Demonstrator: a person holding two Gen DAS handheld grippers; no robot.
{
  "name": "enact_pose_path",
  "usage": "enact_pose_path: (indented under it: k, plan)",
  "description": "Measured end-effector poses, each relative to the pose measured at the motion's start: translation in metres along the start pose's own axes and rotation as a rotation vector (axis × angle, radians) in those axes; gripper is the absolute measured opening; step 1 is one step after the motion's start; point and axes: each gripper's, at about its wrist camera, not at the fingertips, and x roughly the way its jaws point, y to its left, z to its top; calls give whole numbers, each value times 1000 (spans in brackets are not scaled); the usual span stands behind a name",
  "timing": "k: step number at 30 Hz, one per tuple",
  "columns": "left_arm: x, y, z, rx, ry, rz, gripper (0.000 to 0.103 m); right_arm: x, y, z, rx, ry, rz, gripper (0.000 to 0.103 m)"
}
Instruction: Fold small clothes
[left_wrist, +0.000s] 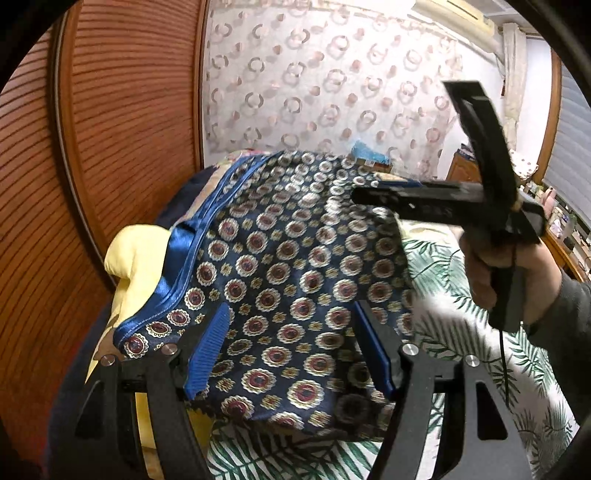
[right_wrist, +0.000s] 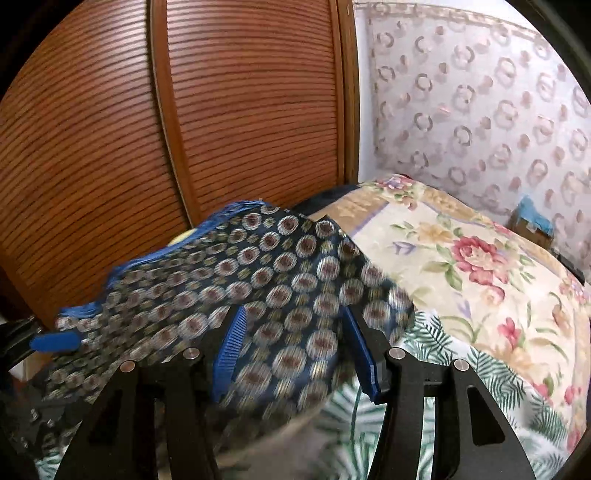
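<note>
A small navy garment (left_wrist: 280, 266) with red-and-white medallions and a shiny blue waistband (left_wrist: 181, 266) lies spread on the bed. My left gripper (left_wrist: 291, 354) is open, its blue pads on either side of the cloth's near part. My right gripper (right_wrist: 295, 350) is open too, just above the same garment (right_wrist: 258, 266); its view is motion-blurred. The right gripper also shows in the left wrist view (left_wrist: 373, 201) at the garment's far right edge, held by a hand. The left gripper's blue pad tip shows in the right wrist view (right_wrist: 55, 341).
A yellow cloth (left_wrist: 133, 258) lies under the garment's left side. The bed has a leaf-print sheet (left_wrist: 461, 332) and a floral quilt (right_wrist: 461, 258). A slatted wooden wardrobe (right_wrist: 221, 110) stands close on the left. A patterned curtain (left_wrist: 332, 85) hangs behind.
</note>
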Motion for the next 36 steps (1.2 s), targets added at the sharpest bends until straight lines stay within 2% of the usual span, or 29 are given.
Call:
enact_pose_path:
  k: [4,8,15,19,29,33,36]
  plan:
    - [-20,-11,-1,16,-40,-25,75,-35,17,-16,15,-18,-2,56]
    - [-41,-23,-3,48,-93,-29,87,-68,28,-30,17,-43,-20,56]
    - [-77,-39,-9,97,-175,21,87,-125,42,-56,38,-86,-59,56]
    - [-90,-50,-17,100,-170,-12,87,-154,48,-74,56,-103,-89,57]
    - [-108,-82,-35,115,-143,-55,87,-241,80,-128,102,-151,-192,73]
    - [-123,-99,-43,135,-160,-97,87,-282,96,-153,128,-197,-232,81]
    - [-132,-115,-45,159,-166,-106,87,-310,107,-171,156,-226,-272,83]
